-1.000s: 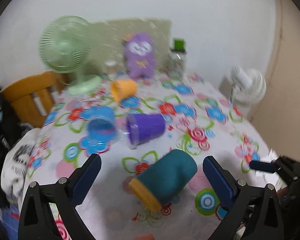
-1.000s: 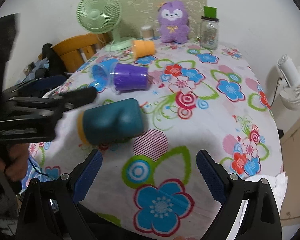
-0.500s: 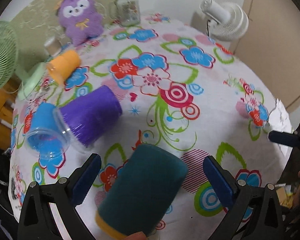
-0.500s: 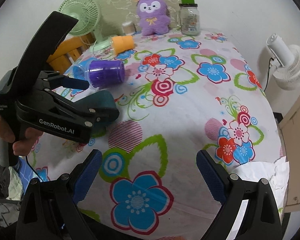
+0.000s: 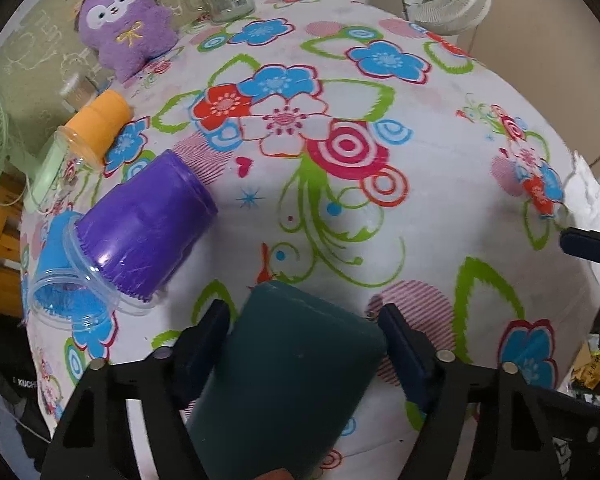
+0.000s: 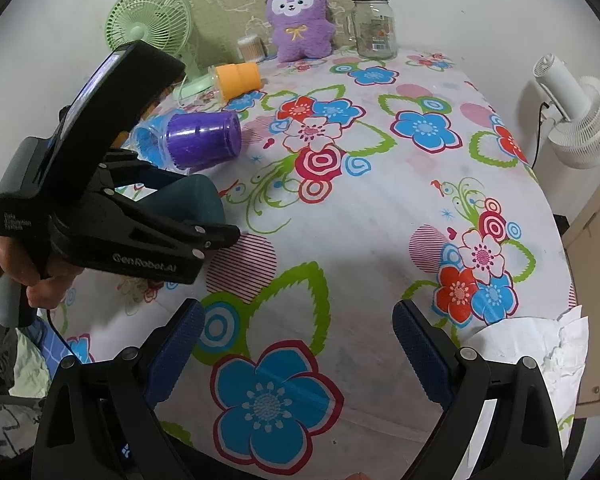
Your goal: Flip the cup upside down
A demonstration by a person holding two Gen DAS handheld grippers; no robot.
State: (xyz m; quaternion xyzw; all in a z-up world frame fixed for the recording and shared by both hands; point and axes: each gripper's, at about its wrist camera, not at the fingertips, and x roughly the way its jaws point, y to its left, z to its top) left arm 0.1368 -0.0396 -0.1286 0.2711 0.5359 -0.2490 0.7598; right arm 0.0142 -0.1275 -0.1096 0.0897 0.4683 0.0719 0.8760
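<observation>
Teal cup [image 5: 288,376] between left tongs [image 5: 304,334].

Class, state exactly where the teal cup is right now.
In the left wrist view, the teal cup lies between the left gripper fingers, right of the purple cup.

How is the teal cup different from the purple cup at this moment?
The teal cup sits between the left gripper fingers; the purple cup lies free on the tablecloth. The teal cup looks opaque; the purple cup has a clear rim. Both lie on their sides.
</observation>
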